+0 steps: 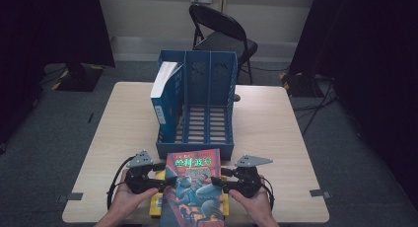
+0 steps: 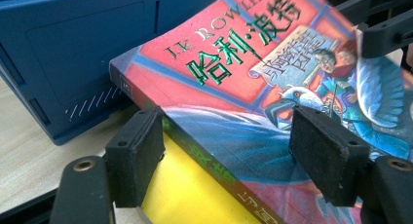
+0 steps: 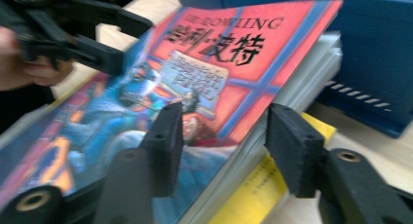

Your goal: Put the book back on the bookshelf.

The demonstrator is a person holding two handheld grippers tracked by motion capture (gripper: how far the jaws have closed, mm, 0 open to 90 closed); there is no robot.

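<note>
A paperback [image 1: 194, 182] with a red and blue cover and green Chinese lettering lies tilted on a yellow book [image 1: 156, 203] at the table's front edge. My left gripper [image 1: 165, 180] is at its spine side. In the left gripper view the book [image 2: 234, 73] sits between the jaws, one pad on the cover and the other against the spine's lower edge above the yellow book [image 2: 195, 195]; the left gripper [image 2: 229, 156] is shut on it. My right gripper [image 1: 217, 180] straddles the page edge [image 3: 253, 136]: one pad rests over the cover and the other stands off the pages, so the right gripper [image 3: 224, 141] is open.
A blue three-slot file rack [image 1: 197, 150] stands just behind the books, with a blue and white book [image 1: 165, 94] upright in its left slot. Light wood table [image 1: 276, 138]. A black folding chair [image 1: 222, 34] sits beyond the far edge.
</note>
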